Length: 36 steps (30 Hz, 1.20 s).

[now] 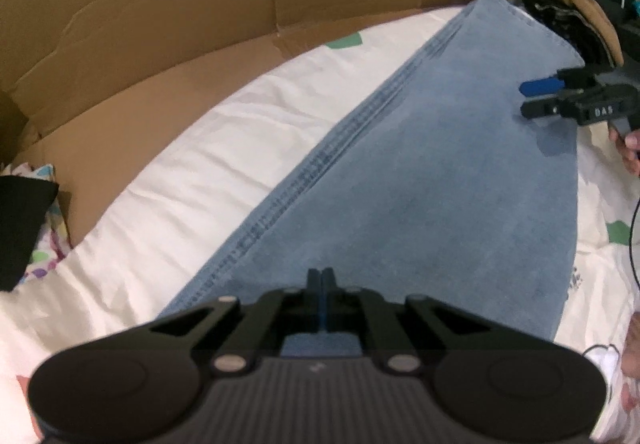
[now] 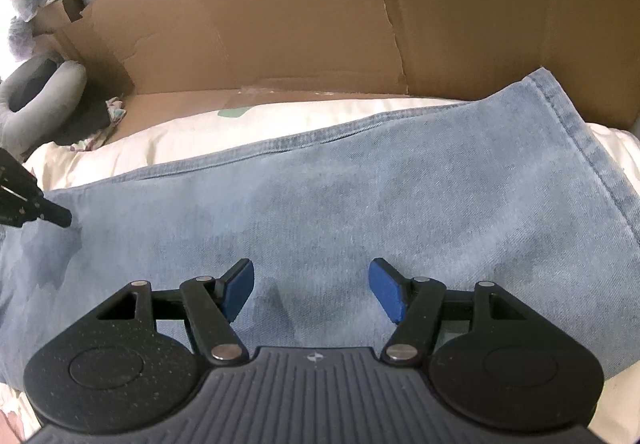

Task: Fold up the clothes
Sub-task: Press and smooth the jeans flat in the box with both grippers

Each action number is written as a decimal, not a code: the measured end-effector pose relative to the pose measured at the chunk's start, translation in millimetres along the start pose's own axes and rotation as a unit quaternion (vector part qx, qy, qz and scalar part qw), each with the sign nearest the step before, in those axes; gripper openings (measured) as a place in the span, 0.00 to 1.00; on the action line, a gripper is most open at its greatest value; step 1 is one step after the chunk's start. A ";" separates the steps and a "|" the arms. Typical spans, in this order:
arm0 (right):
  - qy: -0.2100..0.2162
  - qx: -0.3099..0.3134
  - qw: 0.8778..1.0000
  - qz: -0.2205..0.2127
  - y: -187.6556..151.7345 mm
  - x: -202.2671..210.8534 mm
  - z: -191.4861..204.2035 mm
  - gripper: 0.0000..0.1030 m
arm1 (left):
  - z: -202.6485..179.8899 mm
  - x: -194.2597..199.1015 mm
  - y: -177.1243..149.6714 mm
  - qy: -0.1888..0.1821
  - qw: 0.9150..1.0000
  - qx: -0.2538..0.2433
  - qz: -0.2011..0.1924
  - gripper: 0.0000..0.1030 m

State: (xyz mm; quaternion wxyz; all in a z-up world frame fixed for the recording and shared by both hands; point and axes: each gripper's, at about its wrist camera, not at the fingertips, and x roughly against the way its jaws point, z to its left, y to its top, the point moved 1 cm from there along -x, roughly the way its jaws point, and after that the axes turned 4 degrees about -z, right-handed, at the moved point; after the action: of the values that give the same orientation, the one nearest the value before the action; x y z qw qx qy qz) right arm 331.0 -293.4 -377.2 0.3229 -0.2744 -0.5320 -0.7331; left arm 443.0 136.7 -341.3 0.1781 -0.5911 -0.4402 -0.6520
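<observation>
The folded jeans (image 1: 420,172) lie flat on the white bedsheet (image 1: 180,172), running from lower centre to upper right. The left tongs (image 1: 321,278) are pressed together at the denim's near edge, perhaps pinching it. The right tongs (image 2: 311,286) gape wide above the denim, empty. Cardboard (image 2: 300,16) stands behind.
</observation>
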 end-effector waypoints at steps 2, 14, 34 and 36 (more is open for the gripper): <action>0.002 0.004 1.000 -0.001 -2.7 0.8 -0.6 0.70 | 1.2 0.4 2.0 0.000 1.000 -0.005 0.000 0.00; 0.012 0.025 1.000 -0.003 -9.2 -2.0 4.5 0.80 | 6.8 -22.3 2.2 0.004 0.999 -0.017 0.042 0.08; 0.015 0.038 0.999 -0.009 -12.9 -1.8 4.7 0.80 | 20.1 -6.6 25.4 0.034 0.998 -0.053 -0.001 0.17; 0.014 0.037 0.999 -0.009 -12.6 -2.1 4.7 0.80 | 16.0 -10.5 27.4 0.045 0.996 -0.083 0.012 0.19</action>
State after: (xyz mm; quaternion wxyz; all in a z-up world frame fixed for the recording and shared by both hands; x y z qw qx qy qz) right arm 322.9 -285.6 -385.0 0.3335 -0.2470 -0.5569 -0.7194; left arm 475.9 131.2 -342.4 0.1558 -0.5794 -0.3693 -0.7096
